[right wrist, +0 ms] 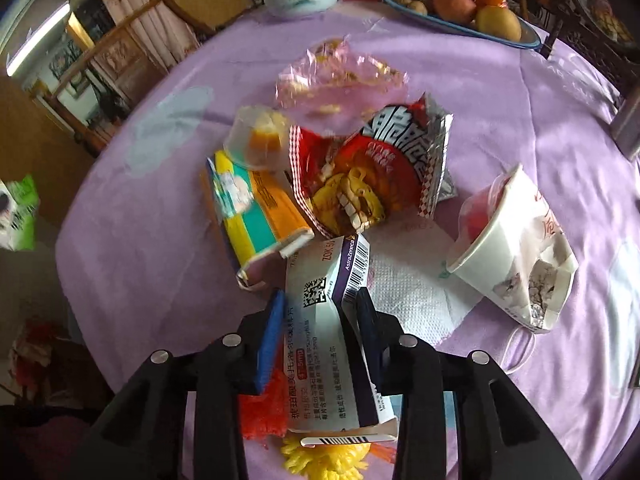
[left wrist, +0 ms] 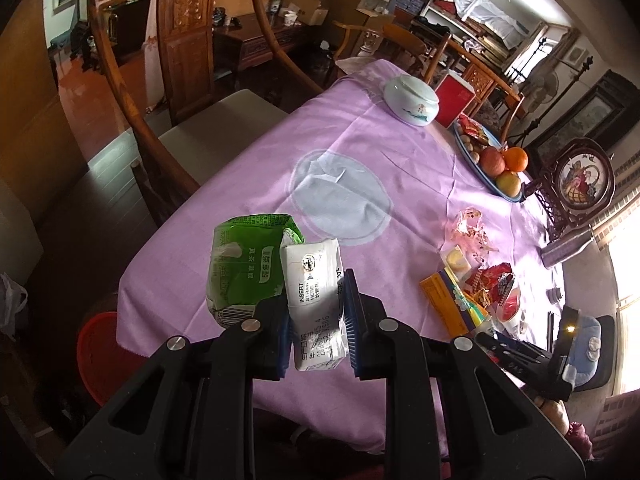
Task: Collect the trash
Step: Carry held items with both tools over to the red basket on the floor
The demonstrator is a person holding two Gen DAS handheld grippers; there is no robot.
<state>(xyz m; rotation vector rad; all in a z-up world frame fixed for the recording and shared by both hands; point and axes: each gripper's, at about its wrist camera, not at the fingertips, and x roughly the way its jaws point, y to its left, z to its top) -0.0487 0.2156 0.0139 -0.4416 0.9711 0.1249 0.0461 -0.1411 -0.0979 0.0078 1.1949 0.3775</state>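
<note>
- The crinkled clear pink plastic wrapper [right wrist: 340, 80] is smeared by blur.
- The red mesh netting [right wrist: 262, 416] and yellow fringed piece [right wrist: 324, 458] lie mostly hidden under the white medicine box [right wrist: 332, 344].

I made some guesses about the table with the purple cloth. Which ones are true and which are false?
1. The left gripper holds a crushed white drink carton and a green carton. True.
2. The fruit plate holds bananas. False: an orange and apples.
3. The red snack bag lies on the floor. False: it lies on the table among the trash.
4. A white medicine box sits between the right gripper's jaws. True.
5. The paper cup stands upright. False: it lies tipped over.
</note>
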